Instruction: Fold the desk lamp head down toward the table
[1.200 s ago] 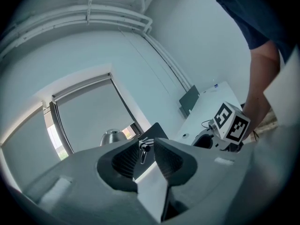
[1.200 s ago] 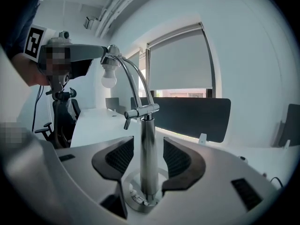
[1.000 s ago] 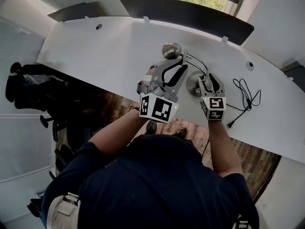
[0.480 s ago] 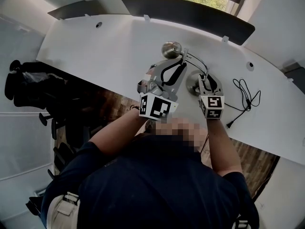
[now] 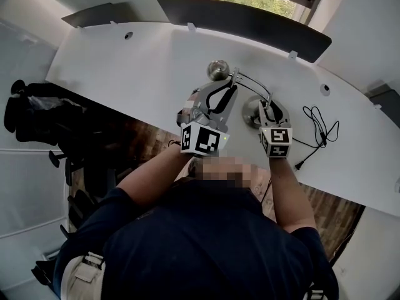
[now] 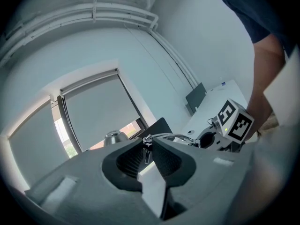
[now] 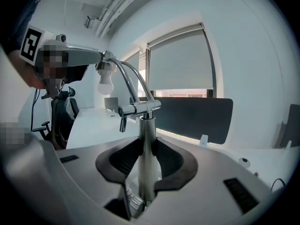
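A chrome desk lamp stands on the white table (image 5: 125, 67). It has a round base (image 5: 252, 113), a curved arm (image 5: 253, 83) and a domed head (image 5: 218, 69). My left gripper (image 5: 231, 85) reaches along the arm just behind the head. In the left gripper view its jaws (image 6: 149, 146) sit nearly together on a thin rod of the arm. My right gripper (image 5: 267, 107) is over the base. Its jaws (image 7: 147, 146) have just been closing and now clamp the upright post (image 7: 148, 130). The white bulb (image 7: 107, 84) hangs under the head.
The lamp's black cord (image 5: 315, 127) lies coiled on the table to the right of the base. A dark screen panel (image 5: 250, 17) runs along the far edge. A black office chair (image 5: 37, 117) stands off the table's left side, over wooden floor.
The left gripper and the lamp head have shifted slightly to the left in the head view. The right gripper has stayed at the post over the base.
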Available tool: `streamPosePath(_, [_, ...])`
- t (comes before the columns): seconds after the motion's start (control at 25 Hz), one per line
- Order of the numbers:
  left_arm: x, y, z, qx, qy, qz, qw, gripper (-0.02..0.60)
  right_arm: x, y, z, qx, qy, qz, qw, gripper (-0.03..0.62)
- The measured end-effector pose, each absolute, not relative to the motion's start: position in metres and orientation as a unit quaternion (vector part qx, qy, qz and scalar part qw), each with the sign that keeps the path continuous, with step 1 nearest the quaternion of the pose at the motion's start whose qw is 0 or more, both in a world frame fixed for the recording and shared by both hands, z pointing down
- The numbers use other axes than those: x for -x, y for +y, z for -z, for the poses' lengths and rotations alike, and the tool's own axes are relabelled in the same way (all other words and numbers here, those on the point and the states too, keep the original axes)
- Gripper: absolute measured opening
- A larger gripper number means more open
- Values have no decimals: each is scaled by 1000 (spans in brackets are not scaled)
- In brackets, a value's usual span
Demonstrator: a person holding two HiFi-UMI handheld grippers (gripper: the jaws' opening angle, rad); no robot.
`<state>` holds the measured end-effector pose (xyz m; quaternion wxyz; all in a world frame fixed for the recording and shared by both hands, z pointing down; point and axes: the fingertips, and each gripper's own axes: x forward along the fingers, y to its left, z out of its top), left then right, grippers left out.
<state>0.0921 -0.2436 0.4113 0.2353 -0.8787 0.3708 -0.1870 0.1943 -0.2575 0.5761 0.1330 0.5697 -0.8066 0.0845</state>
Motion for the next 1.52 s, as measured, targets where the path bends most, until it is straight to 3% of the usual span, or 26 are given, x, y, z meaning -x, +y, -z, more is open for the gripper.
streamPosePath(0.52, [-69, -256, -437, 898, 399, 143, 120, 61, -194, -257, -578, -576, -800, -91, 139, 121])
streamPosePath(1.52, [-57, -274, -548, 900, 387, 197, 20, 62, -192, -258, -577, -580, -796, -92, 146, 123])
